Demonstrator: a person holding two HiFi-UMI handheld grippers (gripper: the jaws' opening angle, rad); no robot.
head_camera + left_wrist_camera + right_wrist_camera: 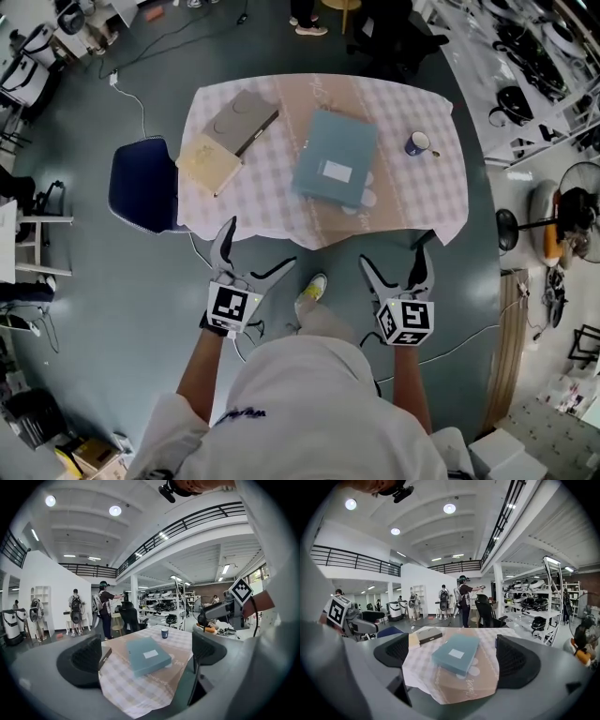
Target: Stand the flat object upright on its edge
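Observation:
A flat teal box (335, 157) with a white label lies in the middle of the table (412, 202), which wears a checked cloth. It also shows lying flat in the left gripper view, box (147, 654), and in the right gripper view, box (457, 653). My left gripper (253, 251) and right gripper (397, 252) hover open in front of the table's near edge, short of the box, with nothing between their fingers. The left gripper (146, 654) and right gripper (457, 657) both face the box from a distance.
A grey book (243, 118) and a tan book (209, 163) lie at the table's left side. A dark mug (417, 143) stands at the right. A blue chair (143, 184) stands left of the table. People (104, 609) stand further back by shelves.

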